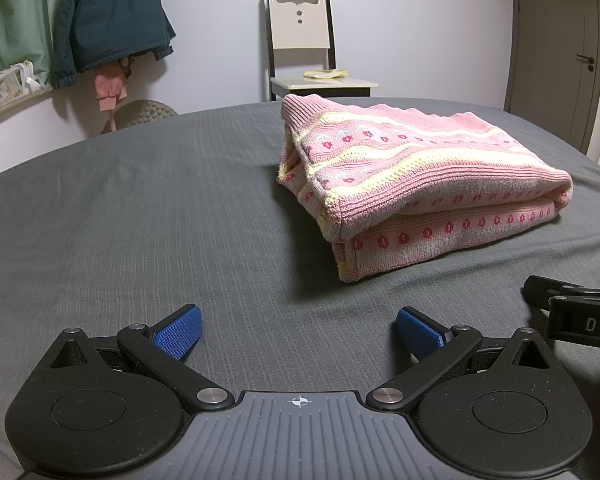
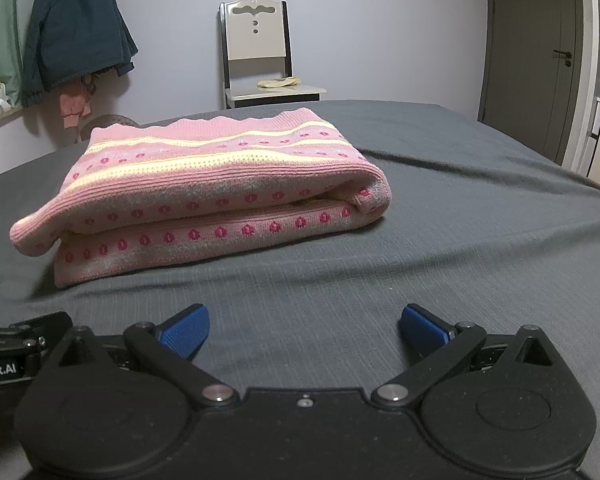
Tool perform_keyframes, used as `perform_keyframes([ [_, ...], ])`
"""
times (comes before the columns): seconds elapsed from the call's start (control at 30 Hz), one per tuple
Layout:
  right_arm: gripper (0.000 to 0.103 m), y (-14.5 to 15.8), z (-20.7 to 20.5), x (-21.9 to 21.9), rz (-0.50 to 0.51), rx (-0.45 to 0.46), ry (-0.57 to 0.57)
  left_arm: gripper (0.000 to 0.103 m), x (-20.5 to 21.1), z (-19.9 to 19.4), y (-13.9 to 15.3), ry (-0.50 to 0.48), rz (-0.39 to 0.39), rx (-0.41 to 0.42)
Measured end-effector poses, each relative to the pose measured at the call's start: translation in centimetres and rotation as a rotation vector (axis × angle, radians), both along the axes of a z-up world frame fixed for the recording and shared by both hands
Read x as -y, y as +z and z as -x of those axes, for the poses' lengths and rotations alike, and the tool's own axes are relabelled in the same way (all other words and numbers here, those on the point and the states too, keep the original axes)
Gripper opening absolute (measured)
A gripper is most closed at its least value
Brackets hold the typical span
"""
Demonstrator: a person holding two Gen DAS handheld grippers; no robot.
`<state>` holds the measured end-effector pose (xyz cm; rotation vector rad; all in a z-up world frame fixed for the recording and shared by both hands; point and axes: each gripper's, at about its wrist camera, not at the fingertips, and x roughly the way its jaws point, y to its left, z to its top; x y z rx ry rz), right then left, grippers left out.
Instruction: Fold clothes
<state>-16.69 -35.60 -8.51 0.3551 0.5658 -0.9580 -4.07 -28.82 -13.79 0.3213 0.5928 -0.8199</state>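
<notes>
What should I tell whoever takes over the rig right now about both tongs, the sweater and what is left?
Left tongs: open, empty, low over the dark grey bedsheet, short of the sweater.
Right tongs: open, empty, beside the left ones.
Pink knitted sweater with yellow stripes and red flower pattern: lies folded into a compact stack on the sheet, ahead of both tongs, touched by neither.
Done: the fold looks complete.
Left: probably nothing on this garment; maybe tidy the loose left end. No other clothes lie on the sheet in view.
</notes>
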Motion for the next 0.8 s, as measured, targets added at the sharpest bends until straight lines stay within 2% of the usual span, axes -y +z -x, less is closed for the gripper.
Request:
perform_keyframes([
  [0.8,0.103,0.06,-0.64,-0.3,0.015,-0.023,0.016,0.103,-0.09,0.08,-0.15,0.002,0.002,0.003],
])
